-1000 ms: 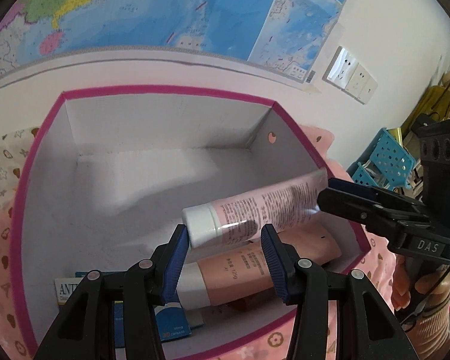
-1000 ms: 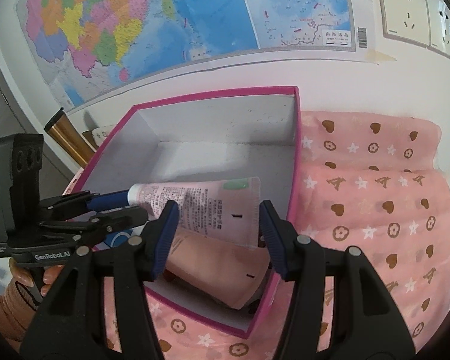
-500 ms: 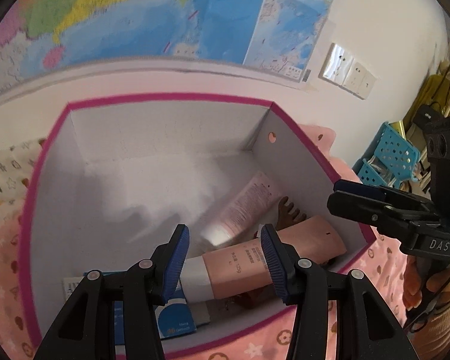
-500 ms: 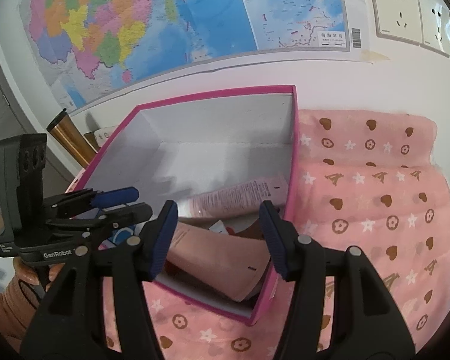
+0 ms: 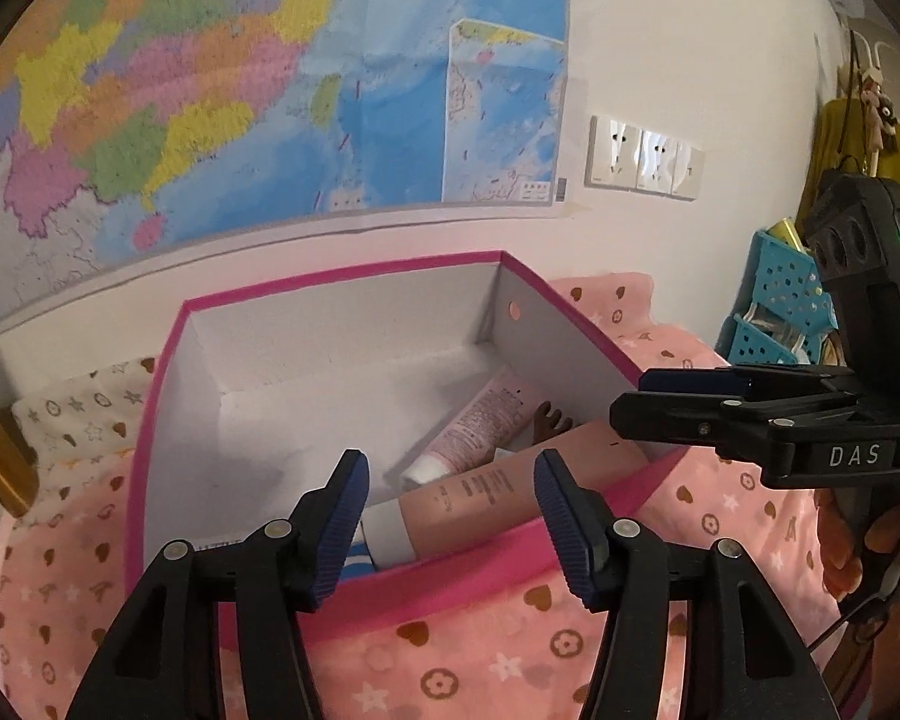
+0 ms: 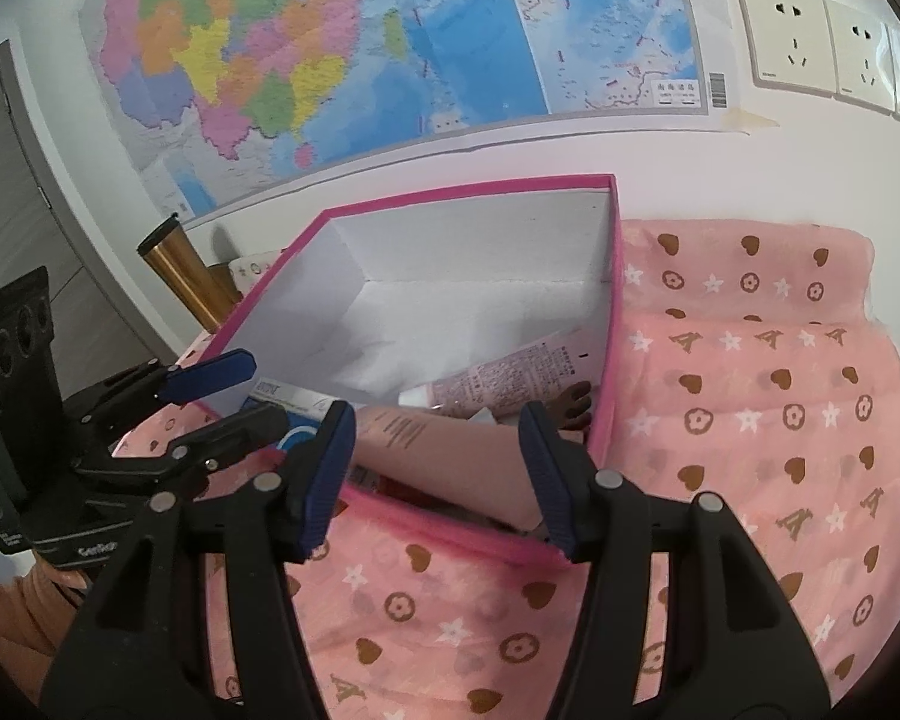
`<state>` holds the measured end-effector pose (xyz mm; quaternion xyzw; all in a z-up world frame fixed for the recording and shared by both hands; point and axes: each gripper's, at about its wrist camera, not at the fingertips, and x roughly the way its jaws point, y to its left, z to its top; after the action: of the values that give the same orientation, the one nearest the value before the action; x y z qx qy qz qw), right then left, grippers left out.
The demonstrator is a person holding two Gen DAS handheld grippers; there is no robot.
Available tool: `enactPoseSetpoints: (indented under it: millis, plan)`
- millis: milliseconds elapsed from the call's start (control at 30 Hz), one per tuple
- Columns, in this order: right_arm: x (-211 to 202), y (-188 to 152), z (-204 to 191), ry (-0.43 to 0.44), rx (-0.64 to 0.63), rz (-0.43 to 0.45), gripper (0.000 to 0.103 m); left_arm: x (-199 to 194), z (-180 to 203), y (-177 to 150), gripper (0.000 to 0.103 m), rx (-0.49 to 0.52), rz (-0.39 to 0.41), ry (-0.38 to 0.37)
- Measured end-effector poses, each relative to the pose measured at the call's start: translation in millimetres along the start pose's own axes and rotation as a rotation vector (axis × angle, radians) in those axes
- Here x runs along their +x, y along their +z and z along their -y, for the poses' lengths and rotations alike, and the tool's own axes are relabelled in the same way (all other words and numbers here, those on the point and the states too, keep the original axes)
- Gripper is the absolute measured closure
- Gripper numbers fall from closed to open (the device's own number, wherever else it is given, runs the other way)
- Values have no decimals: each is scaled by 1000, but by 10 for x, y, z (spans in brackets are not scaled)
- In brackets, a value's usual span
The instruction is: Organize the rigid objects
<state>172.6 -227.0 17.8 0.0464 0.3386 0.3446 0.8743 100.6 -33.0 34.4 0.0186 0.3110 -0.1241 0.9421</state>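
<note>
Left wrist view: the left gripper (image 5: 450,519) hangs over the near rim of the pink-edged box (image 5: 342,276), jaws opening with nothing between them. The pale pink tube (image 5: 480,426) lies inside the box, resting on the larger salmon tube (image 5: 498,495).

Right wrist view: the right gripper (image 6: 435,474) stands spread and empty before the same box. Both tubes lie against the right wall.

The placement step appears complete. The next move calls for locating another loose item; none is visible on the pink cloth (image 6: 750,420).
</note>
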Motion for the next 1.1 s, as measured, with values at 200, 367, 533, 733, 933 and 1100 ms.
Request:
enactPoseSetpoints:
  millis: [200, 367, 533, 733, 933, 1100]
  plan:
    - [-51, -94, -78, 11, -9, 2, 45, -118, 50, -65, 37, 7, 20, 20]
    - [-94, -173, -140, 10, -18, 5, 44, -216, 48, -147, 28, -6, 33, 31]
    - [-128, -275, -190, 15, -26, 5, 39, -321, 60, -247, 19, -11, 43, 44]
    - [-182, -440, -273, 9, -41, 13, 31, -410, -8, -438, 8, -60, 36, 66]
    - [-207, -693, -407, -36, -61, 26, 9, -346, -43, -729, 0, -110, -49, 131]
    - [-220, -941, -513, -80, -59, 51, 5, -328, -91, -905, 0, -137, -92, 185]
